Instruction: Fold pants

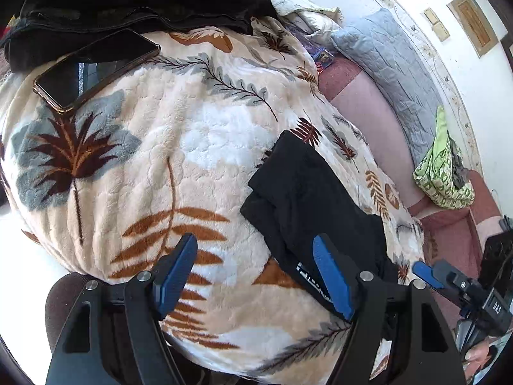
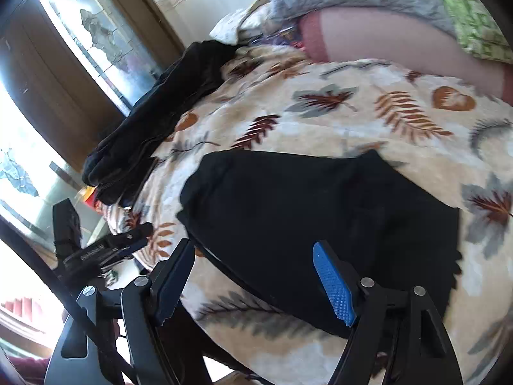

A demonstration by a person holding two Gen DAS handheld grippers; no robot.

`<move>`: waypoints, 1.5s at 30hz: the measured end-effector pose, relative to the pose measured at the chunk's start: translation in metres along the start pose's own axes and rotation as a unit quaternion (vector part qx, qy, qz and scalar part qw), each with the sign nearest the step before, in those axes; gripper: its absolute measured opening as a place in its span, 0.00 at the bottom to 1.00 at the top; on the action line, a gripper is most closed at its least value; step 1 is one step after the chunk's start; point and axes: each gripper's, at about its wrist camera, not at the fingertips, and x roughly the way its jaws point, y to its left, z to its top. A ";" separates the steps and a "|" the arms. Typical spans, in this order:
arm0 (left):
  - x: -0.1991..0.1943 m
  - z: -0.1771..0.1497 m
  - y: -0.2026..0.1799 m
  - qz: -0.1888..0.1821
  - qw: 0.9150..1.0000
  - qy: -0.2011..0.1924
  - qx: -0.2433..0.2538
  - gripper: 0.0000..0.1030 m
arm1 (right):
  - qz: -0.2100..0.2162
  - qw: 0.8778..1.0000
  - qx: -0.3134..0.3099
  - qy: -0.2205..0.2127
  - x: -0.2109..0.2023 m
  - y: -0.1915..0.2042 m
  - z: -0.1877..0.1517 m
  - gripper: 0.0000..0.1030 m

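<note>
Pants, black and folded into a flat, soft-edged packet, lie on a plush leaf-print blanket near its rounded edge, with bare blanket all around. Left gripper and right gripper hover above, jaws wide apart, gripping nothing. A glossy phone lies beside a dark clothes heap.
</note>
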 end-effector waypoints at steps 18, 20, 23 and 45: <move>0.051 0.016 0.000 -0.101 0.994 -0.001 -0.050 0.84 | -0.168 0.925 -0.131 0.314 0.281 0.121 0.120 0.94; 0.052 0.017 -0.001 -0.101 0.994 0.001 -0.050 0.83 | -0.195 0.910 -0.157 0.330 0.295 0.126 0.116 0.94; 0.057 0.017 -0.003 -0.098 0.994 0.020 -0.040 0.26 | -0.208 0.902 -0.187 0.328 0.300 0.129 0.108 0.96; 0.033 -0.011 -0.137 -0.154 0.982 0.042 0.103 0.14 | -0.087 0.981 -0.098 0.143 0.124 0.044 0.105 0.17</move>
